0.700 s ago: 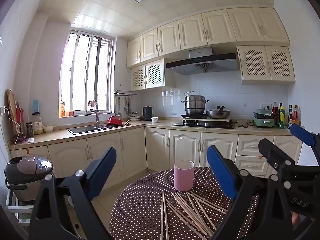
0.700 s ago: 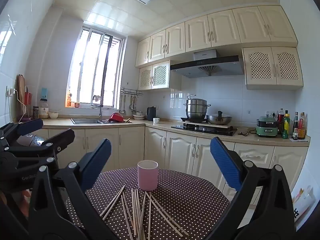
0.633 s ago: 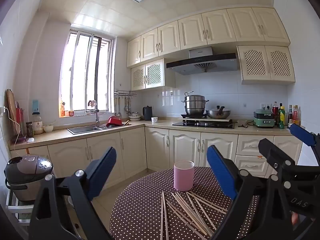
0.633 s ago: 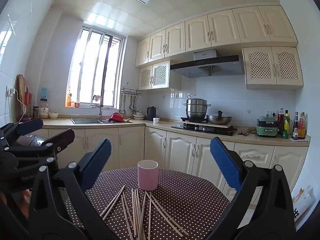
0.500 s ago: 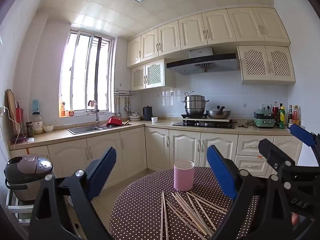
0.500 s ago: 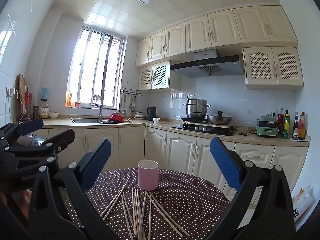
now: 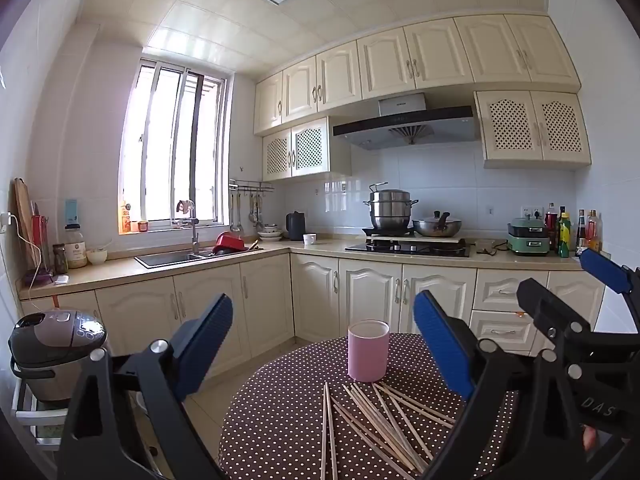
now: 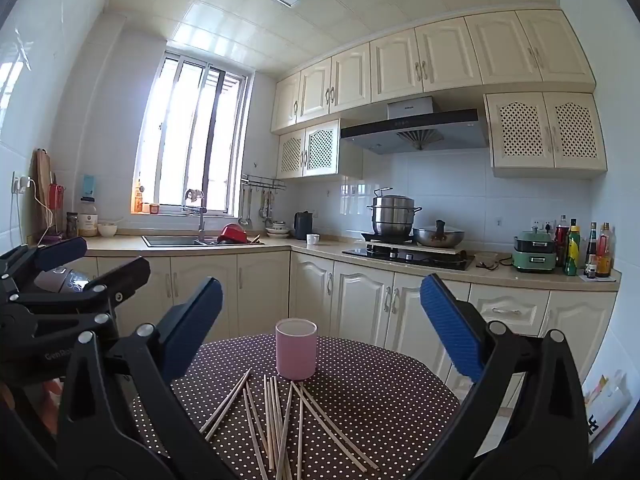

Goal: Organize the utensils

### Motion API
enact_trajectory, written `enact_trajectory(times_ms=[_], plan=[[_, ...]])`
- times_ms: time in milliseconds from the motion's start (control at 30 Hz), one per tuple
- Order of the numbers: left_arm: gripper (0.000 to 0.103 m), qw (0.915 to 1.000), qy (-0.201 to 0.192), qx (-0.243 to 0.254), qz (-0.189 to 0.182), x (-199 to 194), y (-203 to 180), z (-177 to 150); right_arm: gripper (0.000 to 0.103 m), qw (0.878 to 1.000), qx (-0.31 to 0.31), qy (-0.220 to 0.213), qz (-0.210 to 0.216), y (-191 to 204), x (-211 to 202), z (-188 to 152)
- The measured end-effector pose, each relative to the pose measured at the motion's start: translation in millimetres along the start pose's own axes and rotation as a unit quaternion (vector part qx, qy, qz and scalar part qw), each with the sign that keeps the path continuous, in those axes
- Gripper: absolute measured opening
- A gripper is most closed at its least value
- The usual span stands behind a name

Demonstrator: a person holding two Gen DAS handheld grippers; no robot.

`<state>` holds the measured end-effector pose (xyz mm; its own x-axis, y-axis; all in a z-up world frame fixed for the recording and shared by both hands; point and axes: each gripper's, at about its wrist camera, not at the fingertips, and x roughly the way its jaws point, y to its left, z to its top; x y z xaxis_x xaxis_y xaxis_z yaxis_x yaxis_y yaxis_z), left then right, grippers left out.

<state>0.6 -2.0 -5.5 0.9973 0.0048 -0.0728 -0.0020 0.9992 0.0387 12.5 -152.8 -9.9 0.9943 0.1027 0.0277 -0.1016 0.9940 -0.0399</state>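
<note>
Background: steel stacked steamer pot (image 7: 391, 208) and lidded wok (image 7: 437, 227) on gas hob (image 7: 408, 248). Range hood (image 7: 404, 125) above. Black kettle (image 7: 296, 226) on counter. Green electric cooker (image 7: 527, 237) beside bottles (image 7: 563, 230). Rice cooker (image 7: 56, 344) at left.

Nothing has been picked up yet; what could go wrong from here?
The wooden chopsticks lie crossed and overlapping, so a pinch may take several or flick neighbours across the polka-dot tablecloth. The pink cup stands empty and looks light; sticks pushed in at an angle might tip it. Both hand-held grippers are open.
</note>
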Motion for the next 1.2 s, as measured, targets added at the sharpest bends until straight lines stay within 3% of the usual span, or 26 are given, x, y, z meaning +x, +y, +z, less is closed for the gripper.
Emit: enact_trajectory(times_ms=[1200], plan=[[0.09,1.0,0.007,-0.001,-0.001,6.4,-0.9,-9.7,0.097,1.0,0.002,0.005,0.0,1.0,5.2,-9.4]])
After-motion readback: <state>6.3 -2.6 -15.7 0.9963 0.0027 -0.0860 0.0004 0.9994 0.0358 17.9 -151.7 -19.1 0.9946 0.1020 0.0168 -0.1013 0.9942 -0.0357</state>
